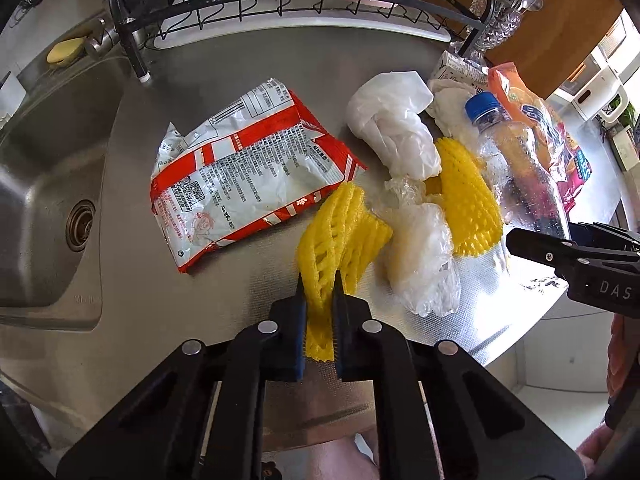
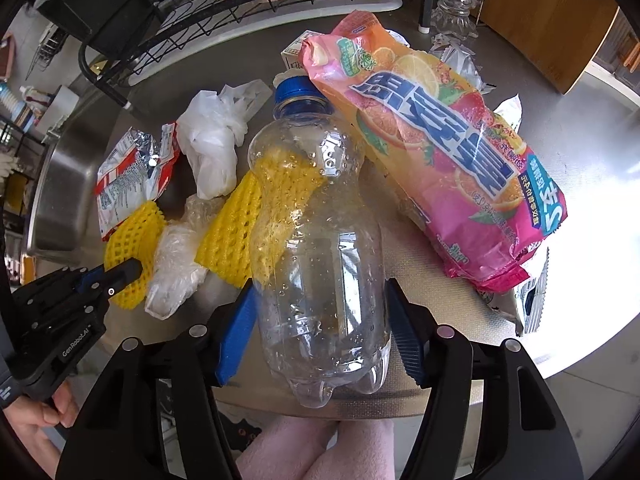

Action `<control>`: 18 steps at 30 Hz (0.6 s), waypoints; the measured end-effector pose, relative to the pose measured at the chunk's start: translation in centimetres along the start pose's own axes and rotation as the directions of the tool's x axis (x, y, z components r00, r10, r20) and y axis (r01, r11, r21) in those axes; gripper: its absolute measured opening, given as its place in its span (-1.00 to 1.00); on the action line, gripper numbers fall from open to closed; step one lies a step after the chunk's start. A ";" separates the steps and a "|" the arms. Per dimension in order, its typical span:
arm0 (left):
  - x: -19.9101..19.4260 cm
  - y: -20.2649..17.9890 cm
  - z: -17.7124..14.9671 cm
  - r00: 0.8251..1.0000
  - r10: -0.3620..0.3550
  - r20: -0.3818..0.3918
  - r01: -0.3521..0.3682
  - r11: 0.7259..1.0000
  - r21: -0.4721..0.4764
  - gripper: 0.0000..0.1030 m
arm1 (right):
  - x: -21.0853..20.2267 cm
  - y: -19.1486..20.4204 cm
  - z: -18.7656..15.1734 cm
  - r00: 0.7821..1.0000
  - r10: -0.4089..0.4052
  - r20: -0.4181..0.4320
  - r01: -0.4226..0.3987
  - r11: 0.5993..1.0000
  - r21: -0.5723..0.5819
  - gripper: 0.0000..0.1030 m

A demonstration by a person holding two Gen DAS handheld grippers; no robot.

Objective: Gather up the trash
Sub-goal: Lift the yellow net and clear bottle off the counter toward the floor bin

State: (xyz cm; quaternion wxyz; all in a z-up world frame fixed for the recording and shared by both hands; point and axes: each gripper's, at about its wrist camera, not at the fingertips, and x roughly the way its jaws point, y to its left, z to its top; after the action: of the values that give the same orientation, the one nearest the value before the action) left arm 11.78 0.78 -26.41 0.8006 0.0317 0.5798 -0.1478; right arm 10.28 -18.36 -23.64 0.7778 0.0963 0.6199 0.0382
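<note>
Your left gripper (image 1: 319, 280) is pinched tight on the near yellow foam net (image 1: 340, 236), whose lower end bunches between the blue pads. From the left wrist view, the red-and-white wrapper (image 1: 244, 168) lies at eleven o'clock of that net, flat on the steel counter (image 1: 224, 60); a crumpled clear film (image 1: 424, 256) lies at three o'clock, touching it. A second foam net (image 1: 468, 200) sits beyond the film, partly tucked under the clear bottle (image 1: 516, 168), so its far edge is hidden.

Your right gripper (image 2: 322, 292) stands wide with the clear bottle (image 2: 320, 240) lying between its fingers; the left pad looks to be against the bottle wall, but the right pad seems just off it, and the fisheye bend makes that hard to judge. The bottle's blue cap (image 2: 298, 90) points to twelve o'clock. A pink-and-orange snack bag (image 2: 432, 152) leans on the bottle at one o'clock, covering a small carton (image 2: 294, 54) and silver wrappers (image 2: 464, 64) behind it. A white plastic bag (image 2: 212, 144) lies at ten o'clock.

The sink (image 1: 52, 168) is cut off at the left edge, the dish rack (image 1: 280, 4) at the top.
</note>
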 end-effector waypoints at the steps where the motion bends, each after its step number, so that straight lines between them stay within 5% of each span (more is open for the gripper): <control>1: -0.2 -0.1 -0.1 1.000 0.011 0.008 -0.011 1.000 0.005 -0.85 | -0.3 0.1 -0.1 1.000 -0.002 0.009 0.002 1.000 -0.004 0.23; 18: -9.4 -1.4 -0.4 0.983 0.049 0.174 -0.051 0.999 0.005 -0.87 | -8.4 2.0 -1.0 0.981 0.027 0.190 -0.018 0.999 -0.050 0.21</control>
State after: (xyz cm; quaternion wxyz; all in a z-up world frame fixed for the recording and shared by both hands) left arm 8.40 1.43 -17.59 0.8515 0.0373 0.5059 -0.1326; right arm 7.46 -17.85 -15.40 0.8352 0.0876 0.5404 0.0526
